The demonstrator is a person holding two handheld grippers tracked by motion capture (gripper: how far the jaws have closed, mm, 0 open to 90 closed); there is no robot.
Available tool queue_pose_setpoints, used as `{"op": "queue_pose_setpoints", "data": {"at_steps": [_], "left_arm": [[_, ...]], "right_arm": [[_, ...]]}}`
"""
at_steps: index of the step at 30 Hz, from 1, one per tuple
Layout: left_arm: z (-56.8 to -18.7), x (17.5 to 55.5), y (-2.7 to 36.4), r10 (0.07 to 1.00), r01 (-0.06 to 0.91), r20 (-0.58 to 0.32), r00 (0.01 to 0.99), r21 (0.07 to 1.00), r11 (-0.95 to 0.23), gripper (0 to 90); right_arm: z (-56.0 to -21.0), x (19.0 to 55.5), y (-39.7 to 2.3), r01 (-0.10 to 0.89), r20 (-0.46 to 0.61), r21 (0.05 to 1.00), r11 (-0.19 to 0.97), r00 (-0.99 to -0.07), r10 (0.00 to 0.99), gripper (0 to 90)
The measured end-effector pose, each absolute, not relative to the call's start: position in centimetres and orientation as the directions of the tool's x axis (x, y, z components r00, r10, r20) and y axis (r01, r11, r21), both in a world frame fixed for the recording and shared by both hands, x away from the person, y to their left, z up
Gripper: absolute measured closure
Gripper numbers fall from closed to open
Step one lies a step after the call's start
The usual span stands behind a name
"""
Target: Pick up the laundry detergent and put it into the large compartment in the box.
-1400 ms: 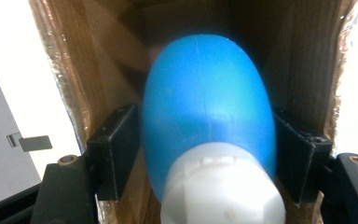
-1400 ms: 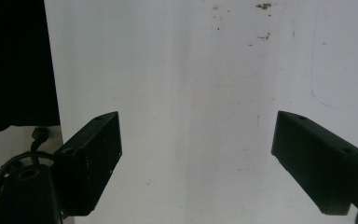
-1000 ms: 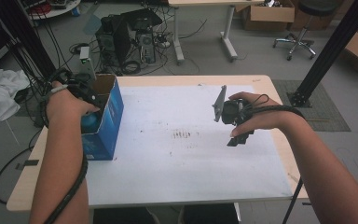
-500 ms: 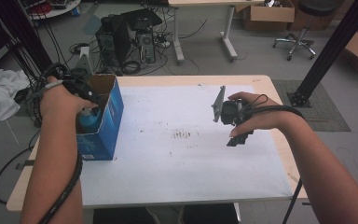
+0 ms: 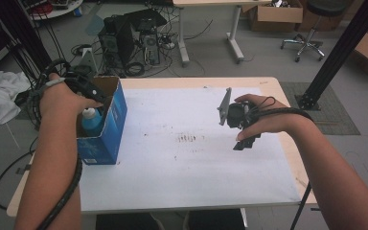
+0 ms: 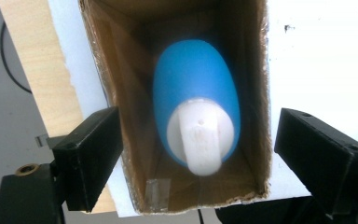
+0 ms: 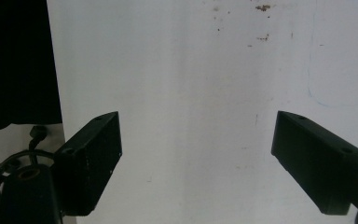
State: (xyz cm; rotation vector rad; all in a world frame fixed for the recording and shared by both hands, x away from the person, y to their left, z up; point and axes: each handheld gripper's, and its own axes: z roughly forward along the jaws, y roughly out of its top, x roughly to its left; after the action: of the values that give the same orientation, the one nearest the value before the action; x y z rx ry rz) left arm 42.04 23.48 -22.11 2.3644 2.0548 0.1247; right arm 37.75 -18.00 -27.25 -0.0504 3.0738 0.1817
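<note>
The blue bottle point(image 6: 196, 100) with its white cap point(image 6: 199, 140) stands upright inside the open blue box point(image 5: 110, 125) at the left edge of the bench point(image 5: 182, 191). The left gripper point(image 6: 198, 158) hangs right above the box mouth, and its fingers point(image 6: 91, 154) have just been opening; they now stand apart, one outside each long wall of the box, with the cap between them but untouched. So the bottle looks released and resting on the box floor.

The step in hand seems to be clearing away after the drop. To do it well, the left gripper should lift straight up along the box's own axis, keeping the fingers wide so neither pad brushes the cap or catches the torn cardboard rim. A sideways pull would likely tip this tall narrow box, since it sits close to the bench's left edge and nothing braces it.

The right gripper point(image 7: 196, 154) hovers over the bare white sheet point(image 5: 187, 158) at the right side of the bench, well apart from the box, its fingers point(image 7: 317, 158) spread wide with nothing between them. It could steady the box wall if it wobbles
</note>
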Motion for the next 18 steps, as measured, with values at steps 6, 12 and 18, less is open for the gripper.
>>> {"op": "queue_pose_setpoints", "data": {"at_steps": [6,12,18], "left_arm": [[-20.5,41.7,22.5,0.982,0.981,0.06,0.179,0.066,-0.182,14.4],[-19.1,41.5,21.6,0.976,0.975,0.055,0.211,0.059,-0.214,9.6],[-18.4,41.4,20.7,0.968,0.967,0.06,0.242,0.065,-0.246,7.6]], "right_arm": [[-27.2,37.8,-18.2,-0.034,-0.063,0.112,0.993,-0.998,-0.027,16.1],[-27.0,37.7,-18.1,-0.035,-0.065,0.117,0.993,-0.997,-0.027,16.1],[-27.1,37.6,-17.9,-0.037,-0.064,0.115,0.993,-0.997,-0.03,16.2]]}}
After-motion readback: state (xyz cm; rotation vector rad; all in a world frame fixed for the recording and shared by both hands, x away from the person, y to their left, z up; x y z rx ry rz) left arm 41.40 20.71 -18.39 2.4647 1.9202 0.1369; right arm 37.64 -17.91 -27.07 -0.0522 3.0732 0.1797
